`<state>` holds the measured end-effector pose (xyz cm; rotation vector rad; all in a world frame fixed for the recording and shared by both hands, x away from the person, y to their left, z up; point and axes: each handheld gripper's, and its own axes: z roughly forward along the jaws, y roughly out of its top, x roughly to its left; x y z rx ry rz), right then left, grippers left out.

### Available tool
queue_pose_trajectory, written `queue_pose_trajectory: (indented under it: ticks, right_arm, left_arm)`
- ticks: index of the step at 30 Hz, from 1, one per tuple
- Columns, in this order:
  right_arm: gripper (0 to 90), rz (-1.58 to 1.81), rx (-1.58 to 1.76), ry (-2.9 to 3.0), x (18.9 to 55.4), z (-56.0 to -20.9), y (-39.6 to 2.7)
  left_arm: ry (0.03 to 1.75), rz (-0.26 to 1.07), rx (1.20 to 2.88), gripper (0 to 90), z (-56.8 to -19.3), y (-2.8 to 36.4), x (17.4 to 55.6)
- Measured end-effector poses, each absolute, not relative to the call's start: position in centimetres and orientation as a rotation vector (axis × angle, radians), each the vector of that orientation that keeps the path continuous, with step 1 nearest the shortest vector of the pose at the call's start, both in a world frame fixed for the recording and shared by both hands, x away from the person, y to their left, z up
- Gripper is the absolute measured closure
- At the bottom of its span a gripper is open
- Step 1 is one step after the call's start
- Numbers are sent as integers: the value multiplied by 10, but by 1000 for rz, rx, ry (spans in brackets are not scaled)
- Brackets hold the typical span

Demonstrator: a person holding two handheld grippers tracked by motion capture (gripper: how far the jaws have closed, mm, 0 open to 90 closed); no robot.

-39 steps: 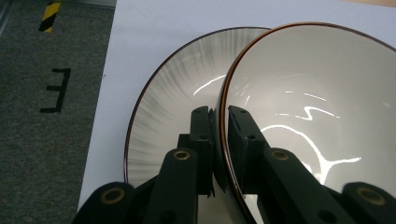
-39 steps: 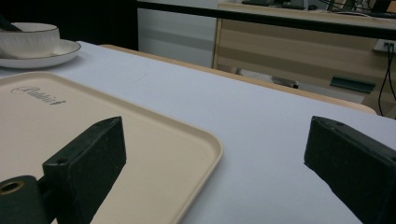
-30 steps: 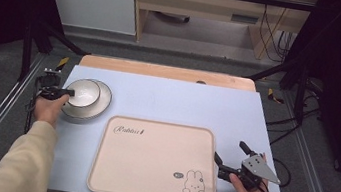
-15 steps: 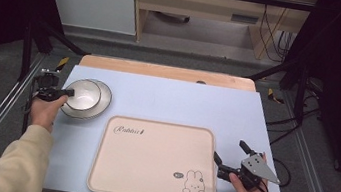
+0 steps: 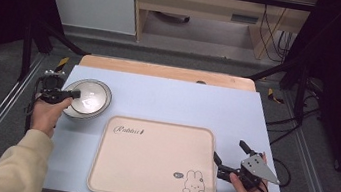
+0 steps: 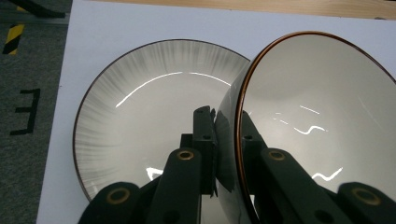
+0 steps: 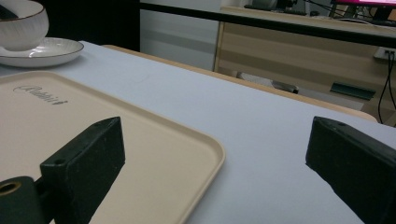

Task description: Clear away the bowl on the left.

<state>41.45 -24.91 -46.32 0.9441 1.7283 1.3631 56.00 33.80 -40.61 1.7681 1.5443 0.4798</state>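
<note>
At the far-left corner of the surface (image 5: pixel 168 96), the left hand-held gripper (image 5: pixel 71 94) is clamped on the near rim of a white bowl (image 5: pixel 85 98) with a brown edge, which sits over a grey-streaked plate (image 5: pixel 100 107). The beige tray (image 5: pixel 152 174) with a rabbit print lies empty at the middle front. The right hand-held gripper (image 5: pixel 229 160) hovers just beside the tray's right edge, jaws wide apart, holding nothing.

Progress, as a judgement: the grasp on the bowl is made, but nothing is on the tray yet. The likely job is moving bowl and plate onto the tray, so it is early; the bowl transfer, then the plate, are left. The right side looks idle, waiting.

View differences: the left gripper view gives the grip detail, one jaw inside and one outside the bowl (image 6: pixel 322 116) wall, with the rim tilted away from the plate (image 6: pixel 140 116), so the bowl appears lifted or tipped on that side. The high view cannot resolve that tilt. The right gripper view gives a low side angle: the bowl (image 7: pixel 21 23) seen above the plate (image 7: pixel 44 52) far off, the tray (image 7: pixel 177 154) lip raised, open surface (image 7: pixel 261 135) between its own jaws. Whether the bowl's base touches the plate cannot be told from any view.
</note>
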Motion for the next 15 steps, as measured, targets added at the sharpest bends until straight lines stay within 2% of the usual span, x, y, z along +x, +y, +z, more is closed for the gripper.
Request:
queue_pose_trajectory:
  ticks: [15]
  right_arm:
    - [47, 1359, 931, 1725, 414, -463, -249]
  left_arm:
    - [1455, 468, 1802, 827, -400, 317, 552]
